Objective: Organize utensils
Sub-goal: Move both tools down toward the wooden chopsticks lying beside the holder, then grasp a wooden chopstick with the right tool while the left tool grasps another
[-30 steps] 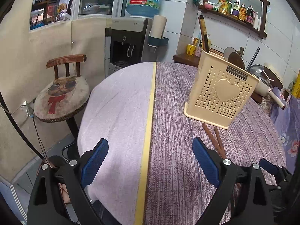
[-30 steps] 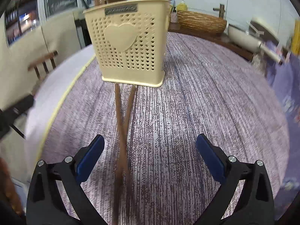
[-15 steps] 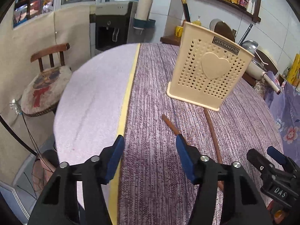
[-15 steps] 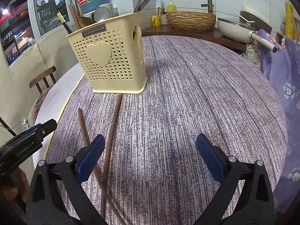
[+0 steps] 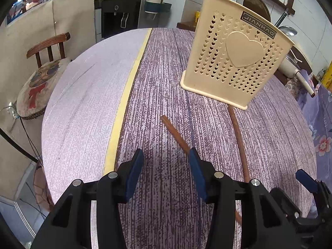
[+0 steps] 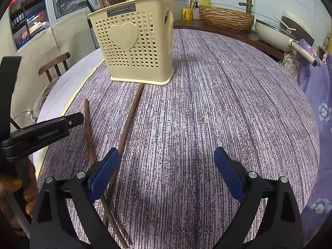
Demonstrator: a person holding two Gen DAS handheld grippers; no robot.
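Observation:
A cream utensil holder with heart holes stands on the purple tablecloth, with utensils sticking out of its top. Two brown chopsticks lie in front of it. One chopstick runs up to the right fingertip of my left gripper. The other chopstick touches the holder's base. The left jaws are half open and closing, with only cloth between the pads. My right gripper is wide, closing slightly, with nothing between its pads; both chopsticks pass under its left finger.
A yellow strip divides the purple cloth from the pale cloth at the round table's left edge. A chair stands beyond that edge. Behind the table a counter holds a woven basket and a white pan. A hand holds the left gripper.
My left gripper has come forward and down towards the chopsticks, and its jaws have narrowed from wide to about half. The chopsticks lay crossed before; one's far end now lies left of the holder.

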